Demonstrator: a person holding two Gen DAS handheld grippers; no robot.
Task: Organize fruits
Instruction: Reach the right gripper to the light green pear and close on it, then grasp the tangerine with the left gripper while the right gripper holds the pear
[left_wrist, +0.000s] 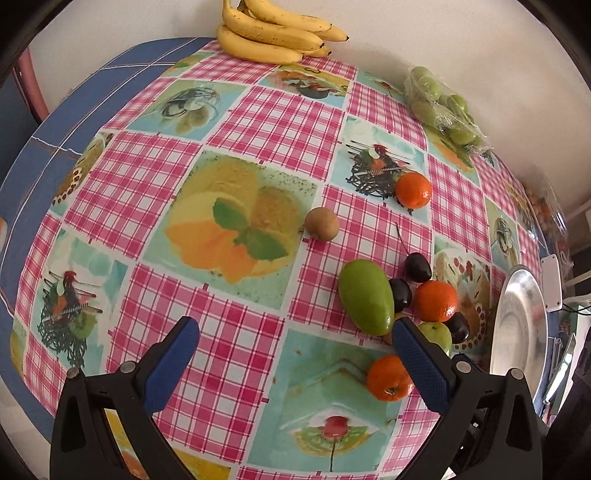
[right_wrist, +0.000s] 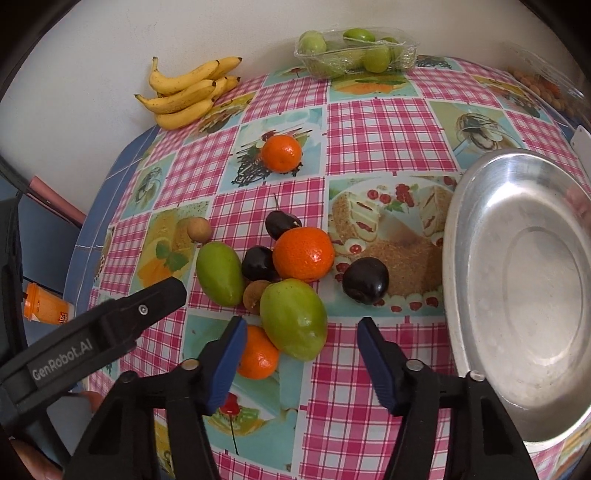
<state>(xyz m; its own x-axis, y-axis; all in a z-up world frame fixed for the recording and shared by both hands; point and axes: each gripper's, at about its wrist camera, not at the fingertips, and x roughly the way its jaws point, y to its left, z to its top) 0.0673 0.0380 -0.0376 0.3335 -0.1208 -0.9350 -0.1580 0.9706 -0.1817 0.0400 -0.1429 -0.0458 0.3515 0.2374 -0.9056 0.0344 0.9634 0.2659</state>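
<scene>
A pile of fruit lies mid-table: two green mangoes, tangerines, dark plums and small brown fruits. One tangerine lies apart, farther back. A steel plate lies empty at the right. My right gripper is open, just in front of the near mango. My left gripper is open above the cloth, left of the pile; a mango and tangerine lie by its right finger. The plate's rim shows at the right.
A banana bunch and a wrapped tray of green fruit sit at the back by the wall. A clear box of small orange fruit is at the far right. An orange cup stands off the table, left.
</scene>
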